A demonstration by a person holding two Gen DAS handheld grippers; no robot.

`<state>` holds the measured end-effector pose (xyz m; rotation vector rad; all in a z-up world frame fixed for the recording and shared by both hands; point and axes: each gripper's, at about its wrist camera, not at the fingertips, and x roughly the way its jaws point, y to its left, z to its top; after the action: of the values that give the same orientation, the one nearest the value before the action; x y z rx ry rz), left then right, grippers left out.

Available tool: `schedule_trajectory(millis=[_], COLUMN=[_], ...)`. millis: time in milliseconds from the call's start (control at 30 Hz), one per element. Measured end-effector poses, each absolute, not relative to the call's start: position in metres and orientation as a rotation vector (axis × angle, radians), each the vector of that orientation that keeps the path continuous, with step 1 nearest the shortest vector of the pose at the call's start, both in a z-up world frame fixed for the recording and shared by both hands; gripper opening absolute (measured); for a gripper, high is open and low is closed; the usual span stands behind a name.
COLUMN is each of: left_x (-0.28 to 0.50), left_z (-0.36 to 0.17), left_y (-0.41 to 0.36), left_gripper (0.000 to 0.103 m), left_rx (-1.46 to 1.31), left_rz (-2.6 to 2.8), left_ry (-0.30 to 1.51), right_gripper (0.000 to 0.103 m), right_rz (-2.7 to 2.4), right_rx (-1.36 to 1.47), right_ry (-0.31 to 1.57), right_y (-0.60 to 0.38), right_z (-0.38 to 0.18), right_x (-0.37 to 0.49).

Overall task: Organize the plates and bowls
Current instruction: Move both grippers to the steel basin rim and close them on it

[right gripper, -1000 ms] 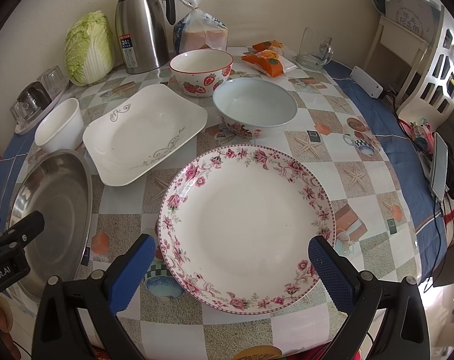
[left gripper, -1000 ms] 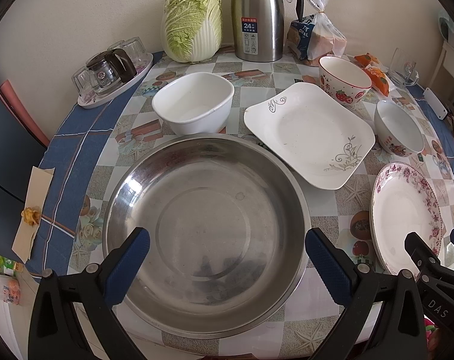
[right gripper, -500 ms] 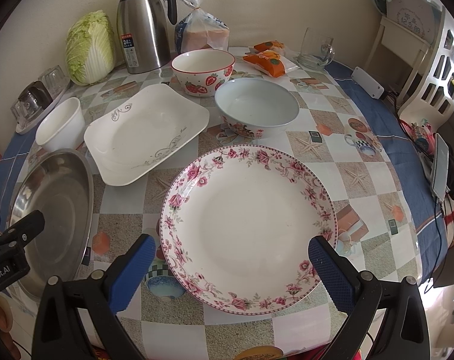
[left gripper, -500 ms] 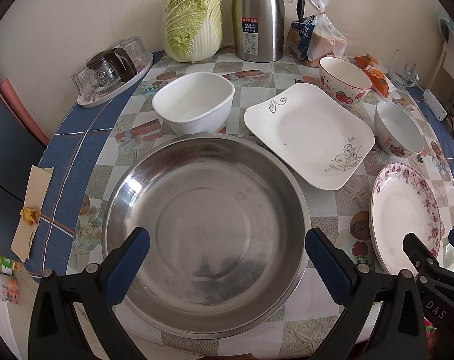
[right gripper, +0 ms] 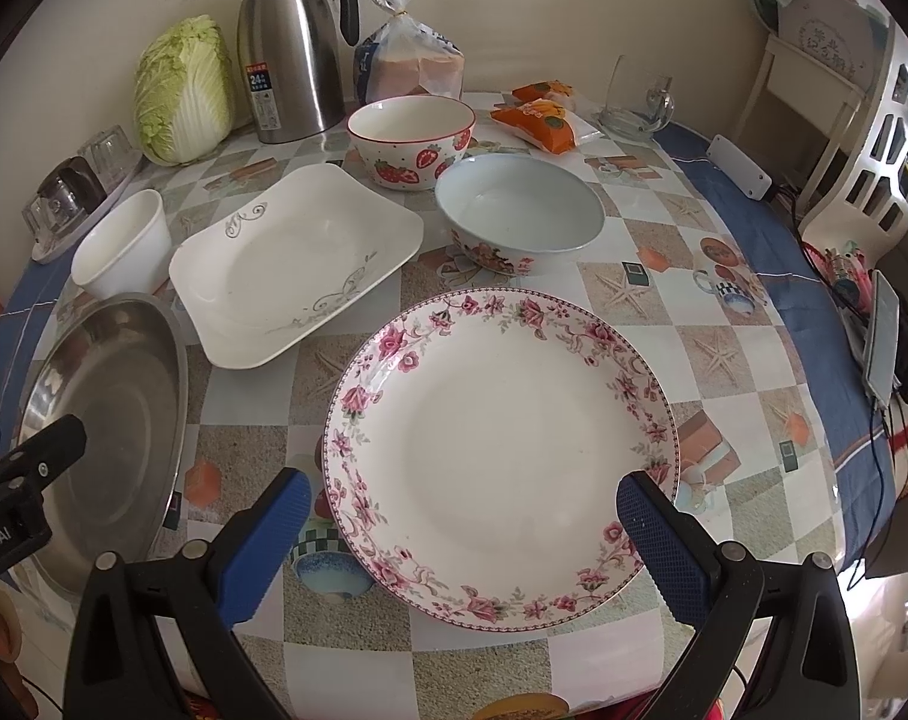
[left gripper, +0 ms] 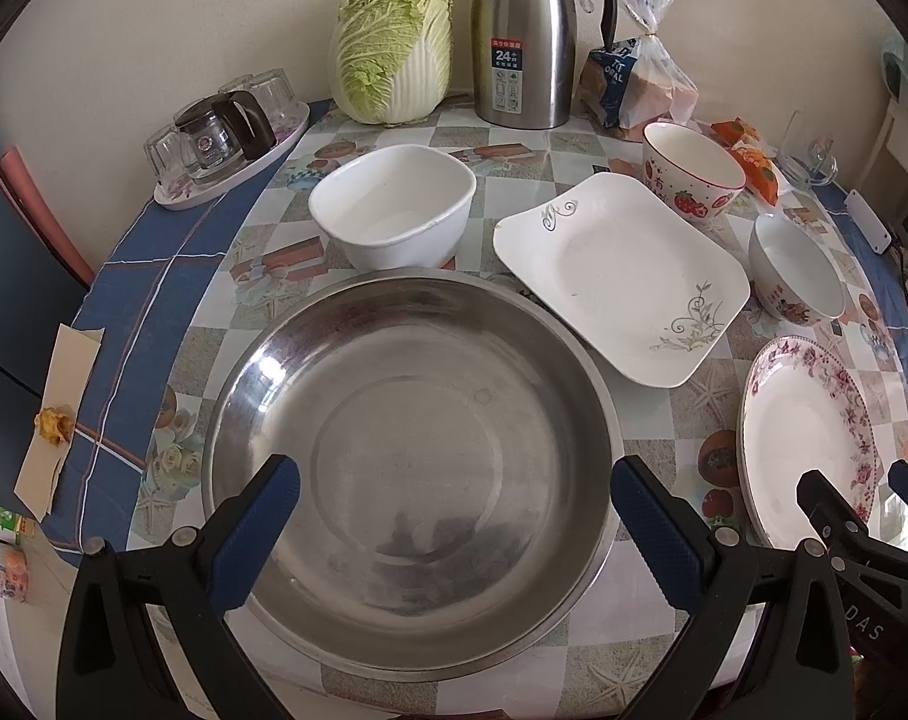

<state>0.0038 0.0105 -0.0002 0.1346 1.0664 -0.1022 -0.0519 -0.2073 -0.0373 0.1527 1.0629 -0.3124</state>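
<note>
1. Checked oilcloth covers the round table, which is pushed up against a cream wall; a cabbage, a steel flask and a bag of bread line the far edge.
2. Nearest the left claw sits a wide steel basin; the claw's blue-padded fingers are spread wide over the near rim, holding nothing.
3. Behind the basin stands a plain white bowl, with a square white plate just to its right.
4. The right claw gapes wide too, empty, poised over the near edge of a rose-rimmed plate.
5. Beyond that plate rests a pale bowl with flowers, and behind it a strawberry bowl.
6. A tray of glasses sits at the far left.
</note>
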Motion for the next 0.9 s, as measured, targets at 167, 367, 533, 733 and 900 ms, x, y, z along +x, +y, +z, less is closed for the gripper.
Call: schedule_trajectory(millis=[167,367,533,733,900], left_x=[0.010,0.016,0.018,0.021,0.025], left_z=[0.000,-0.007,-0.015,-0.023,-0.037], left_y=[0.036,0.082,0.112,0.138,0.154], left_gripper=[0.103,0.103,0.103,0.103,0.103], left_rx=[0.061,-0.044,-0.074,-0.112,-0.193], left_rz=[-0.035,0.061,0.150,0.187,0.162], left_ry=[1.052,1.026,0.977,0.930,0.969], right_gripper=[0.103,0.103,0.103,0.103,0.103], right_rz=[-0.245,-0.118,-0.035,0.077,0.139], right_rx=[0.152,0.223,0.239,0.206,0.196], right_ry=[1.027,0.931,0.893,0.943,1.009], right_y=[-0.200,-0.188,-0.168,-0.141,-0.122], right_z=[-0.034,-0.027,-0.028,-0.039,-0.054], right_x=[-0.045,-0.029,-0.014,0.003,0.015])
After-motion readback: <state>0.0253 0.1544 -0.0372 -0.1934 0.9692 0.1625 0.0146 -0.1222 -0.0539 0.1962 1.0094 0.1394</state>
